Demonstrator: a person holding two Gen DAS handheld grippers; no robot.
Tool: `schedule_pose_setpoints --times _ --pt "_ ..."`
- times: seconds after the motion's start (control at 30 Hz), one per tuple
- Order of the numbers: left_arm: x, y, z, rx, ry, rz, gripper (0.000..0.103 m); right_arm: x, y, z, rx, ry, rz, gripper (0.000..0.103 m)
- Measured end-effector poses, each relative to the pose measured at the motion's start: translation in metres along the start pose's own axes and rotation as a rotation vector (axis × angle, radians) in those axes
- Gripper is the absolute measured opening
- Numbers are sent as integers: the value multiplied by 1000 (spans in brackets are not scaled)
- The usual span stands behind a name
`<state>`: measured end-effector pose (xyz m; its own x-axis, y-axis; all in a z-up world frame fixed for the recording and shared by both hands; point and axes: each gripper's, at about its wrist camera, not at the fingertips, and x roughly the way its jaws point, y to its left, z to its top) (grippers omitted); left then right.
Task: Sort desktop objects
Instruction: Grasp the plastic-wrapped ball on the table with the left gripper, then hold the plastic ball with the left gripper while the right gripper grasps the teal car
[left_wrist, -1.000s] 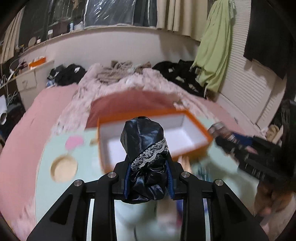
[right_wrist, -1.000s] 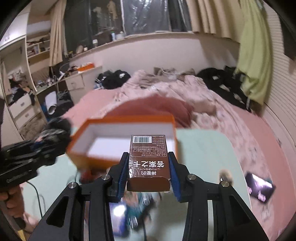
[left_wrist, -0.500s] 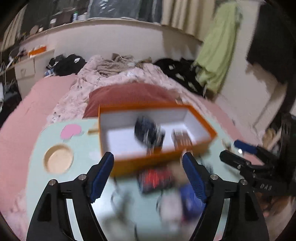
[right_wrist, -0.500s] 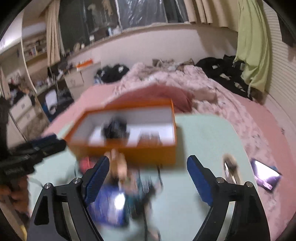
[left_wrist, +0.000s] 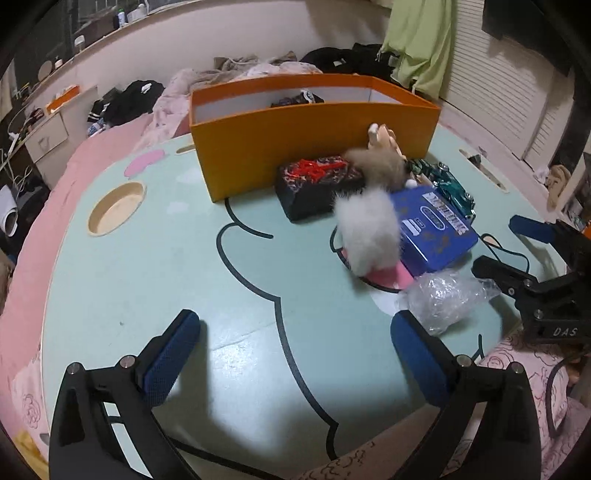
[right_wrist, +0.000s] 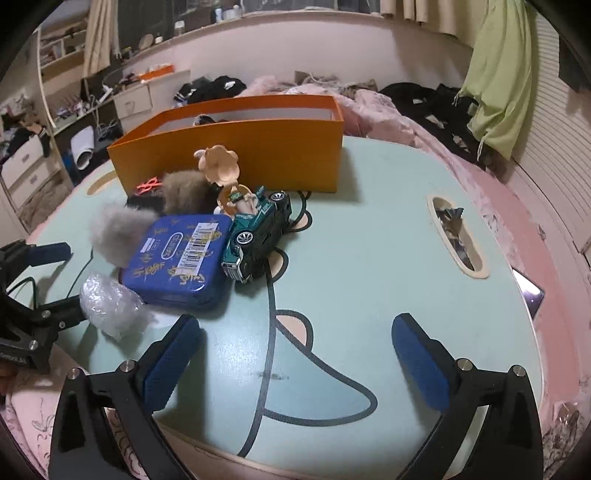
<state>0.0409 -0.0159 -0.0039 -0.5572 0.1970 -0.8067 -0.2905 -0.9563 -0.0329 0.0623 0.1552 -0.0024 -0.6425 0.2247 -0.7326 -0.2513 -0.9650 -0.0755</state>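
Left gripper (left_wrist: 295, 362) and right gripper (right_wrist: 295, 360): jaws wide apart, empty, low over near edge of mint-green table (right_wrist: 388, 236). Far side: open orange cardboard box (left_wrist: 314, 129), dark item inside, possibly fabric. Near box: blue rectangular tin (right_wrist: 181, 254), green toy car (right_wrist: 258, 232), crumpled clear plastic wrap (left_wrist: 443, 295).

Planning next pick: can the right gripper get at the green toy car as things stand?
Probably yes. The right gripper is open, bare table ahead, and the green toy car has its right side free, though its left crowds the blue tin.
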Motion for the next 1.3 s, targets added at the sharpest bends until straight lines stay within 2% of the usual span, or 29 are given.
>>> schedule_pose_setpoints --times 0.43,0.6,0.67,0.77,0.83,1.07,1.1,1.13,1.17,1.2,1.23,1.3 --pt "71 -2 -5 -7 2 8 103 4 -3 4 13 1 -13 103" --pt "82 -5 -1 -5 -23 12 101 4 -3 3 14 -4 -16 103" --pt "76 -10 1 8 -82 -24 98 5 -5 3 17 -8 -17 103" --pt "72 -16 9 -1 -102 -149 96 5 -8 4 24 -14 -17 103" --pt "73 -23 16 6 -94 -205 85 5 -9 4 26 -16 -19 103" --pt "94 -54 29 140 -48 -235 74 5 -13 3 36 -20 -27 103" --pt "100 -54 30 152 -37 -247 65 5 -14 4 37 -20 -28 103" --pt "100 -55 35 159 -21 -257 51 5 -14 4 42 -21 -31 103" --pt "107 -55 38 164 9 -276 45 5 -14 4 44 -22 -30 103" --pt "106 -54 40 169 -7 -272 39 5 -14 4 44 -21 -31 103" --pt "101 -60 39 171 -2 -276 35 5 -14 3 44 -21 -32 103" --pt "101 -65 40 172 -3 -281 34 6 -14 4 43 -20 -30 103"
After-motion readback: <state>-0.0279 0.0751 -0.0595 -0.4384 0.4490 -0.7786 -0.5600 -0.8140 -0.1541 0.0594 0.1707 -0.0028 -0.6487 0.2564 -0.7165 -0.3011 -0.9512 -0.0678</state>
